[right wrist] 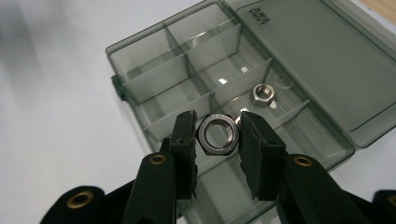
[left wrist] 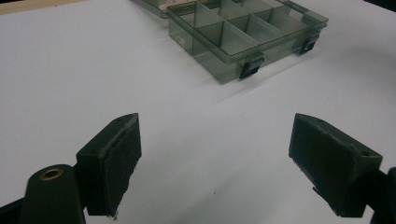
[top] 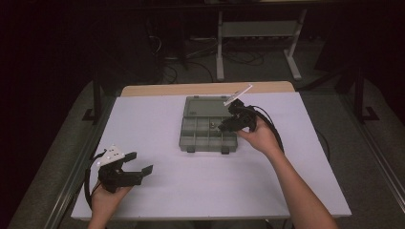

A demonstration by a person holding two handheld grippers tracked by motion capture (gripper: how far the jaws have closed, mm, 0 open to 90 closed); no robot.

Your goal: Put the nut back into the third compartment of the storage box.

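Right claw (right wrist: 218, 135) pinches a shiny metal nut (right wrist: 218, 135) by two flat sides, above the box (right wrist: 140, 74) | nut looks small, hard, heavy for its size, slippery | box: smoky clear plastic, little walls, second nut (right wrist: 262, 94) inside | left claw (left wrist: 215, 163) wide open, empty, well away from the box
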